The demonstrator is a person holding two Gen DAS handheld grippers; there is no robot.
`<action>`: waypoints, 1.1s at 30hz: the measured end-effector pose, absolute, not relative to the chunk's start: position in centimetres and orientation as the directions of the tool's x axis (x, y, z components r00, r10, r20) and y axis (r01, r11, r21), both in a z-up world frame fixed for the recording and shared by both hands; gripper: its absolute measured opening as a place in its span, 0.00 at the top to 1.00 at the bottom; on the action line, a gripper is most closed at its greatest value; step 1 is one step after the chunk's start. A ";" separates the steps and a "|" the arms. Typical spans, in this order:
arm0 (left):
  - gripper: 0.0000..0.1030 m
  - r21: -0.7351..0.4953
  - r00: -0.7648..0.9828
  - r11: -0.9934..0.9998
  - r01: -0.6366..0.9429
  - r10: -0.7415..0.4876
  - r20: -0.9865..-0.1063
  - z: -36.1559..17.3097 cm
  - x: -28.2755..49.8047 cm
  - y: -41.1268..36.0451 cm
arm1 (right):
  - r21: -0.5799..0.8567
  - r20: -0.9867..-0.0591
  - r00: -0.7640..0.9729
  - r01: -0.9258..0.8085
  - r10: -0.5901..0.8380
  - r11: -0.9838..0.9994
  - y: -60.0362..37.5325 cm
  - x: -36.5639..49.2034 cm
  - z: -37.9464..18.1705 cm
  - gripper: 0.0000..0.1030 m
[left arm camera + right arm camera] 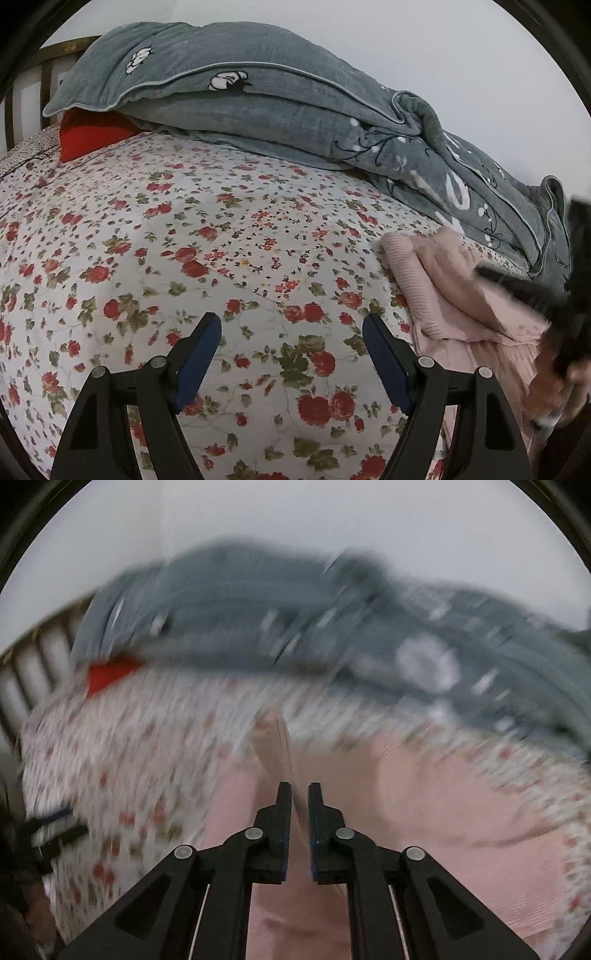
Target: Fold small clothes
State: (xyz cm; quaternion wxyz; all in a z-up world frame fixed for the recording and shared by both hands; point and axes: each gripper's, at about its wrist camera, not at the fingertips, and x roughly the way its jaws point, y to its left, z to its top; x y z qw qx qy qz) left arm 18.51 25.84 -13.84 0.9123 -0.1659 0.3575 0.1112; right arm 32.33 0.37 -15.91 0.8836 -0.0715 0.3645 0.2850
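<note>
The pale pink ribbed knit garment (424,794) lies on the floral bed sheet (221,258), directly under and ahead of the right tongs (299,794), which are narrow with a strip of its fabric between the pads. The left tongs (291,325) stand wide and empty, the garment off to their right, so the right hand is nearer.

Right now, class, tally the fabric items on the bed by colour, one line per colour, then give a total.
Pink: 1, the pink knit garment
Grey: 1, the grey quilt
Red: 1, the red cushion, partly under the quilt
Floral white and red: 1, the bedsheet
Total: 4
</note>
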 end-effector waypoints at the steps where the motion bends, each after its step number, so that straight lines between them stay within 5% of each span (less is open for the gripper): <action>1: 0.25 -0.227 0.718 0.921 -0.317 0.077 -0.691 -13.9 18.7 25.7 | 0.090 -0.720 0.523 -0.582 0.457 0.808 1.0 32.1 -17.1 0.78; 4: 0.25 -0.239 0.723 0.928 -0.284 0.043 -0.690 -13.7 19.6 24.7 | 0.091 -0.733 0.497 -0.606 0.465 0.790 0.2 30.8 -17.9 0.69; 7: 0.25 -0.255 0.733 0.940 -0.225 -0.009 -0.680 -13.2 20.9 22.8 | 0.102 -0.683 0.533 -0.607 0.500 0.788 -3.1 29.3 -16.2 0.49; 18: 0.26 -0.393 0.705 0.918 -0.045 -0.249 -0.664 -12.8 29.2 14.1 | 0.084 -0.633 0.668 -0.443 0.391 0.893 -16.6 27.8 -14.1 0.48; 26: 0.26 -0.172 0.648 0.959 -0.226 0.016 -0.761 -14.7 33.6 9.5 | 0.118 -0.625 0.694 -0.368 0.357 0.922 -21.6 27.5 -15.5 0.48; 33: 0.26 -0.142 0.641 0.949 -0.282 0.076 -0.763 -15.3 29.0 12.7 | 0.114 -0.595 0.724 -0.356 0.351 0.927 -23.8 26.4 -15.5 0.48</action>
